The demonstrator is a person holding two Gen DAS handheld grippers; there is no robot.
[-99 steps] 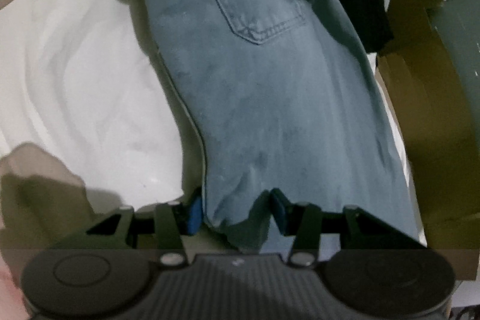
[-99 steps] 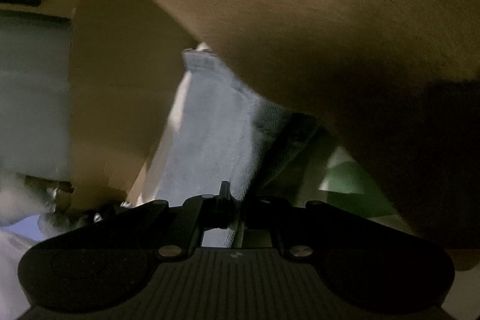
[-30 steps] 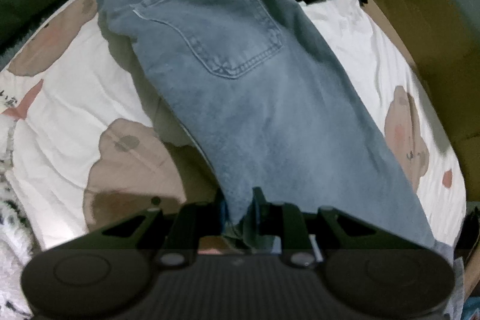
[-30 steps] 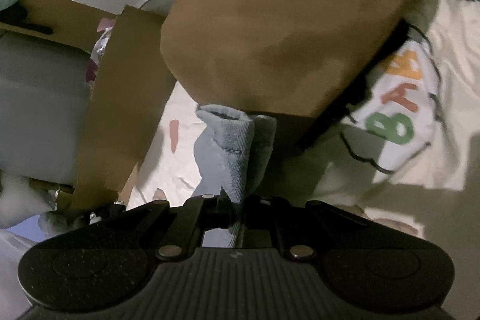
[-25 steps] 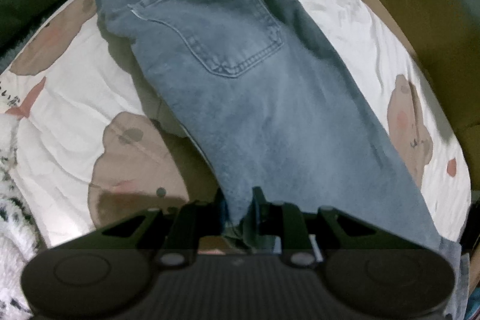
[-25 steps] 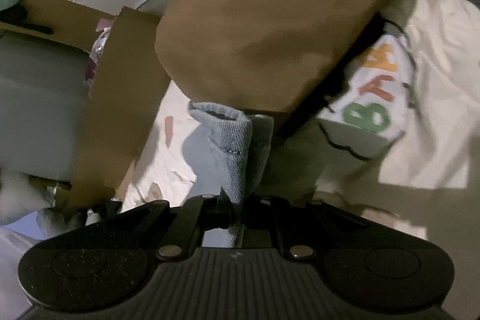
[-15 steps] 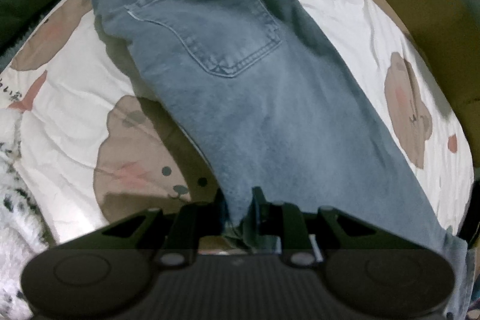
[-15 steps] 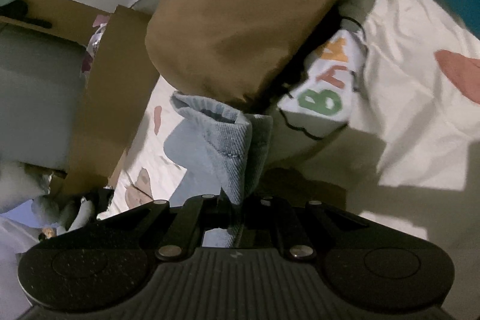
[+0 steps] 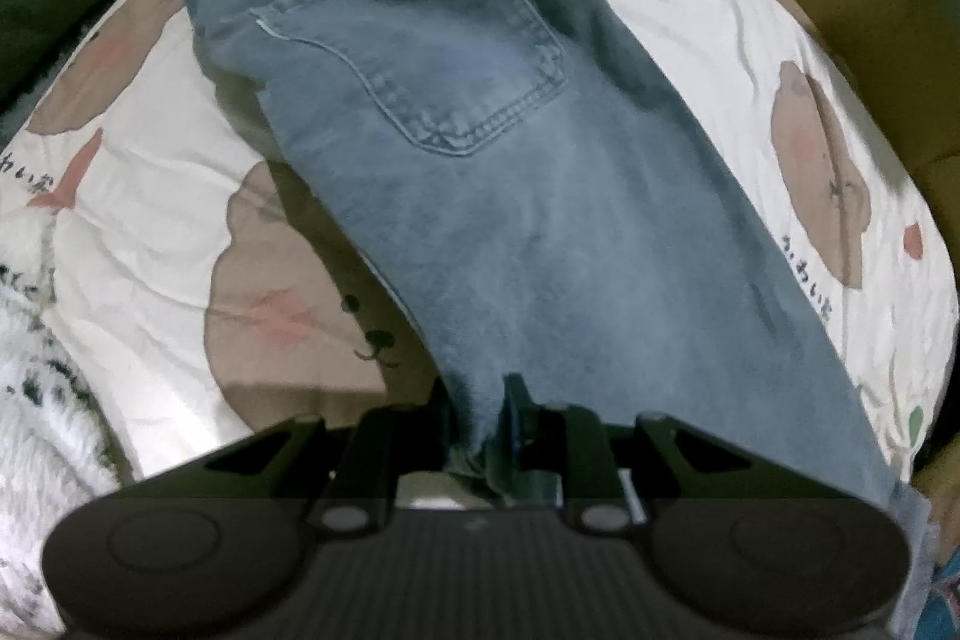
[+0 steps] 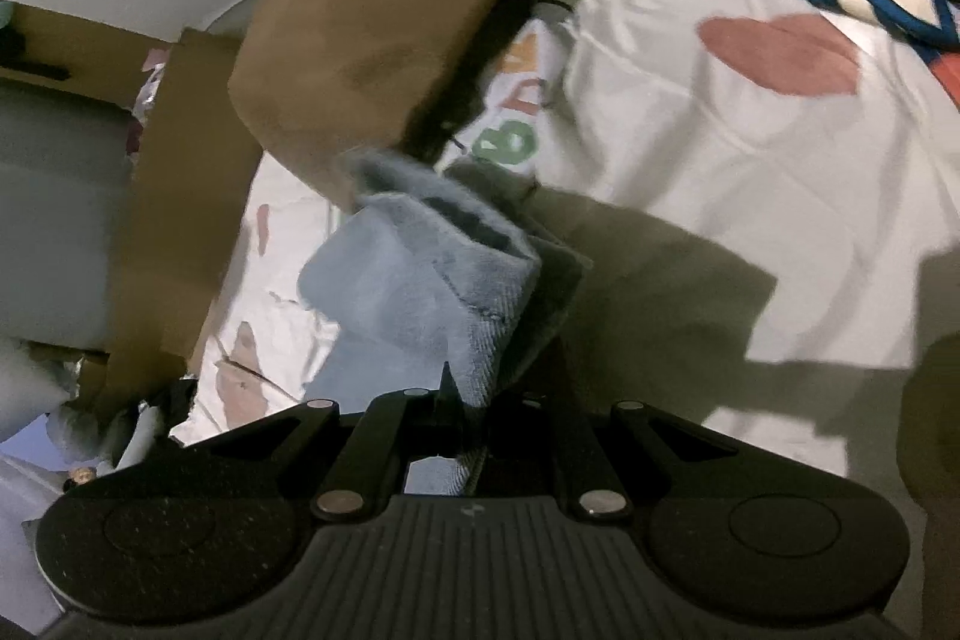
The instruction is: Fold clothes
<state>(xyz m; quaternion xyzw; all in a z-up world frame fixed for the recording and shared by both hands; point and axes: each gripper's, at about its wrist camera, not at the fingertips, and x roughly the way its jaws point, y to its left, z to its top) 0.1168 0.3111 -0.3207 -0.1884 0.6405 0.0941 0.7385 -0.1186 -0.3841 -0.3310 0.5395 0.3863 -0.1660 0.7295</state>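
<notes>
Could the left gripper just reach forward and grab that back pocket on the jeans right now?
Probably not as things stand. The left gripper is already shut on the hem of the jeans, so it would have to let go first. Nothing lies on the back pocket itself.

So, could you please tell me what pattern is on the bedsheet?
White bedsheet printed with brown cartoon bears; it shows best in the left wrist view.

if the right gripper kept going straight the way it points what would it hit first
The right gripper is shut on the light blue denim jeans hem. Straight ahead, past that bunched cloth, the first thing looks to be the tan-brown cushion over the white printed bedsheet, though depth is unclear.
</notes>
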